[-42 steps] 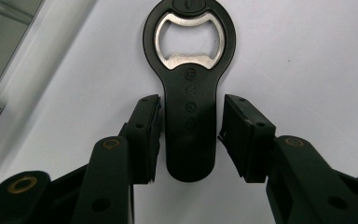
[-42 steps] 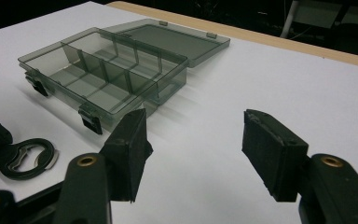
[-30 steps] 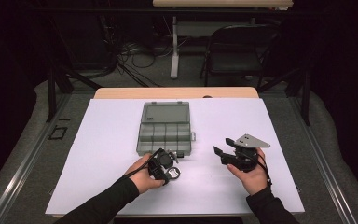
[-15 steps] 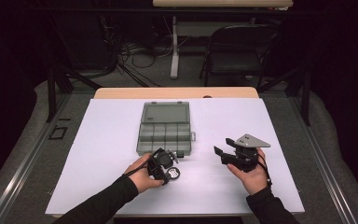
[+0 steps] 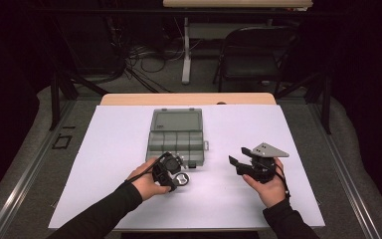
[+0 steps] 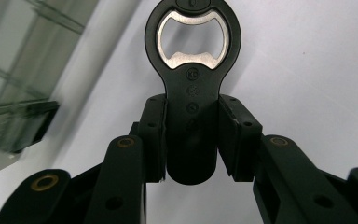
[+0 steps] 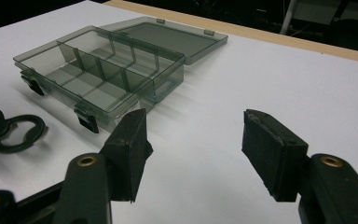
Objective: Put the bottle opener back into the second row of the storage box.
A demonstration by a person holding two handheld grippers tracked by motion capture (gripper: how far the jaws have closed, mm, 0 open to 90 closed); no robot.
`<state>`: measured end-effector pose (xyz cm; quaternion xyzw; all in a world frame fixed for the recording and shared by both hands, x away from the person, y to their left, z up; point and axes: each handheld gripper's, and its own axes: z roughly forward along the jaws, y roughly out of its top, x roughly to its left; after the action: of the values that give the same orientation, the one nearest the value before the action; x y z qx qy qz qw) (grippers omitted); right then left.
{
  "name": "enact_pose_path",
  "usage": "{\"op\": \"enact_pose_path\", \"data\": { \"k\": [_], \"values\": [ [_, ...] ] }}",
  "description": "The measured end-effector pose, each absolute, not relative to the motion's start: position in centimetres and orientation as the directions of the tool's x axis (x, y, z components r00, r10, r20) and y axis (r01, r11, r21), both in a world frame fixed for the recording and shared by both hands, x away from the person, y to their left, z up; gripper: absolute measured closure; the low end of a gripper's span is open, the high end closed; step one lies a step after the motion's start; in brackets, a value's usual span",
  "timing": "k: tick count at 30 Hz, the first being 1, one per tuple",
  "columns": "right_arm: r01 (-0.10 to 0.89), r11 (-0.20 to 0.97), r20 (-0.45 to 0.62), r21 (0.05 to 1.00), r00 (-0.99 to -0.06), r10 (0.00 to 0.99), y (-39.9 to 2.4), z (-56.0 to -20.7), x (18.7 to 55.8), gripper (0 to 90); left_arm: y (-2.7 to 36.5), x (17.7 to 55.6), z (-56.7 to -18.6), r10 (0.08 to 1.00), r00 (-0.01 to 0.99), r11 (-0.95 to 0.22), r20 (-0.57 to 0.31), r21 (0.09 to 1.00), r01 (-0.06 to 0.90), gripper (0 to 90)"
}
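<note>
A black bottle opener (image 6: 192,88) with a metal-lined head is clamped by its handle between the pads of my left gripper (image 6: 192,140). In the high view that left gripper (image 5: 171,172) sits just below the box's front edge, the bottle opener's ring (image 5: 181,179) low over the white table. An open smoky-grey compartment box (image 5: 175,141) lies at the table's middle, lid folded back, its compartment box (image 7: 102,74) cells bare. My right gripper (image 7: 193,154) stands open with nothing between its pads; in the high view the right gripper (image 5: 239,158) points left toward the box.
The white table sheet (image 5: 104,149) spreads wide on both sides of the box. A wooden strip (image 5: 189,98) edges the far side. A dark chair (image 5: 258,59) and cables stand on the floor beyond.
</note>
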<state>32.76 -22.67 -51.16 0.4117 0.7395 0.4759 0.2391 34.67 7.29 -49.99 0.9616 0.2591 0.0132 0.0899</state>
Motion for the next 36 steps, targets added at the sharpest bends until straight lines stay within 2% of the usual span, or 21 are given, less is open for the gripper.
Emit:
{"op": "enact_pose_path", "data": {
  "k": [19, 36],
  "values": [
    [0.386, 0.214, 0.036, 0.897, -0.548, 0.836, -22.7, -51.2, 32.8, 40.2, 9.3, 36.6, -45.9, 0.520, 0.854, -0.839, 0.011, 0.196, 0.508, 64.7],
    [0.392, 0.213, 0.040, 0.895, -0.545, 0.837, -22.7, -51.4, 32.9, 40.2, 10.3, 40.7, -45.8, 0.526, 0.850, -0.839, 0.039, 0.186, 0.511, 64.6]
  ]
}}
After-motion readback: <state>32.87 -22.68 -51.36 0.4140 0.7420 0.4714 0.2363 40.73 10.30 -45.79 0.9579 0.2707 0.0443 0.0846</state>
